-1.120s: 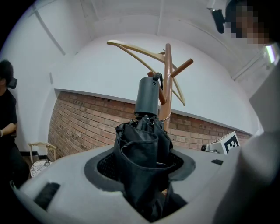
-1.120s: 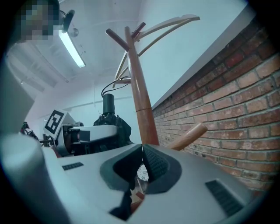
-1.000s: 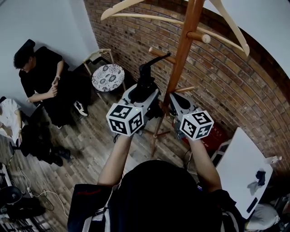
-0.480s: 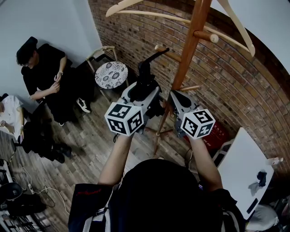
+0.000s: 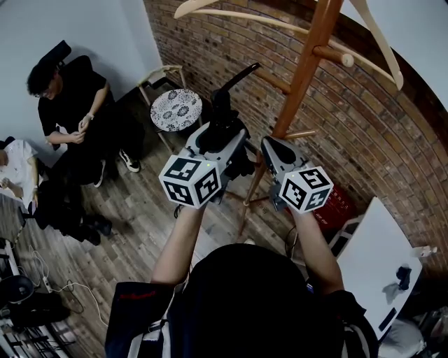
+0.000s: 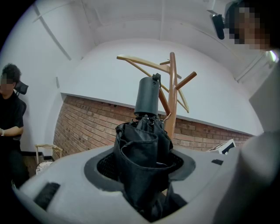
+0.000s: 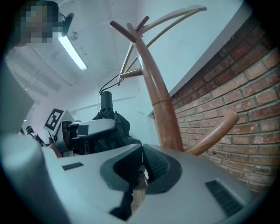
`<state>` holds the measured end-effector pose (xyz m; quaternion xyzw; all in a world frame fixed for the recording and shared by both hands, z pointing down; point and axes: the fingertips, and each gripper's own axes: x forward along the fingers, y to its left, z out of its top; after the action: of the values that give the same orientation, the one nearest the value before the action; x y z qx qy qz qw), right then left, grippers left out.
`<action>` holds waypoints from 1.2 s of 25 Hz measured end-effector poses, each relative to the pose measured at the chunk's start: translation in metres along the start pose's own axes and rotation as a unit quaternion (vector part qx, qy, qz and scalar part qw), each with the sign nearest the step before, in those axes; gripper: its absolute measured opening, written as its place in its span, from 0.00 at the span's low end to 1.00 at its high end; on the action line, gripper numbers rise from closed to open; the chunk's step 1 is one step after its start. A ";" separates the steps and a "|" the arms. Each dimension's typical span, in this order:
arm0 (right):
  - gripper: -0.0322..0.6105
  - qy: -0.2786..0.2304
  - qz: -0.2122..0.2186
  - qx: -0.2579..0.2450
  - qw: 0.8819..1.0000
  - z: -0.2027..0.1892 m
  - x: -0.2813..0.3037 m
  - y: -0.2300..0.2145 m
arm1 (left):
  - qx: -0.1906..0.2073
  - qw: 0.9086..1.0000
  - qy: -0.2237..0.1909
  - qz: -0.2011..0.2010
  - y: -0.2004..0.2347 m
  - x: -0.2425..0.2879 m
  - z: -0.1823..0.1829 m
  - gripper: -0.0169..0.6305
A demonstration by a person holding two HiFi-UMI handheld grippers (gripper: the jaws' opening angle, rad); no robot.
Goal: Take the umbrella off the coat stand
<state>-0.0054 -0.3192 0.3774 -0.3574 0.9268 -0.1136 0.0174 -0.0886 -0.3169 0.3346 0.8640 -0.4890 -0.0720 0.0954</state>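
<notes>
Clamping a folded black umbrella (image 6: pixel 142 146), the left gripper (image 6: pixel 142 168) has its jaws partway apart, with the bunched canopy filling the gap and both ribbed pads pressed into the cloth. The right gripper (image 7: pixel 141 162) holds nothing: its pads meet at the tips, with only a thin slit below them through which the floor shows.

In the head view both grippers sit at centre frame, side by side and close, each pointing level toward the upper part of the frame. The person's forearms reach up to them from the bottom centre, and the marker cubes face the camera.

The umbrella stands upright in the left jaws, just left of the coat stand (image 5: pixel 308 70) pole at upper centre. Its smooth, dark cylindrical handle rises above the soft, creased fabric. In the right gripper view a thin cord runs from the handle top toward a short peg; whether it hangs on that peg cannot be told.

The stand is smooth, rounded reddish wood with angled pegs, and pale curved wooden hangers (image 5: pixel 231 12) hang at its top. Behind it is a rough red brick wall (image 5: pixel 364 133), and below is a grey plank floor (image 5: pixel 140 210). The gripper shells are matt grey plastic.
</notes>
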 end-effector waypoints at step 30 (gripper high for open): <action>0.10 0.003 -0.018 0.001 1.000 -0.014 -0.015 0.056 | -0.013 1.000 0.014 -0.007 0.003 -0.067 -0.013 0.43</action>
<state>-0.0328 -0.2657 0.3774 -0.3740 0.9201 -0.1156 0.0123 -0.1226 -0.2598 0.3500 0.8670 -0.4806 -0.0669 0.1134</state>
